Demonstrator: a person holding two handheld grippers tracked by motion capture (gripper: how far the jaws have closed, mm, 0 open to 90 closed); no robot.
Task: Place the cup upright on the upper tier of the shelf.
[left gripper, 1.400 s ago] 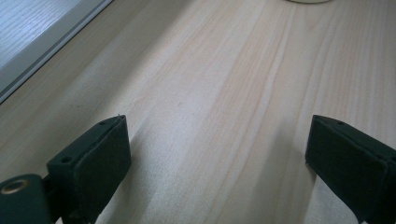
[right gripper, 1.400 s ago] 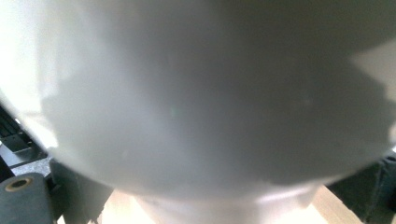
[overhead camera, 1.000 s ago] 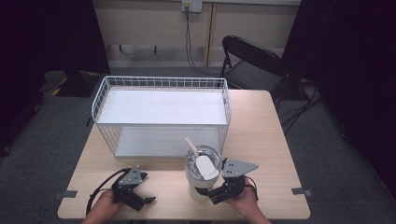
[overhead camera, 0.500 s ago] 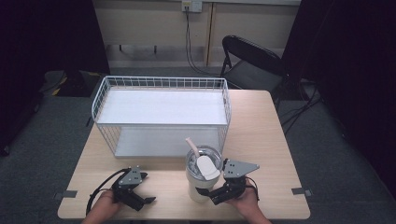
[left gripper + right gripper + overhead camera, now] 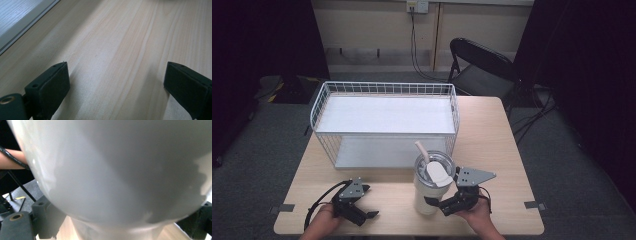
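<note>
The tumbler (image 5: 430,182) stood upright between the right gripper (image 5: 443,205) jaws, which sat spread on either side of its body; whether they pressed it I could not tell. The left gripper (image 5: 364,216) jaws gaped over bare table (image 5: 120,50)

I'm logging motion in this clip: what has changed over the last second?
Nothing visibly changed: the right gripper stays with its jaws around the white tumbler, the left gripper rests open on the table, and the wire basket stands as before.
</note>
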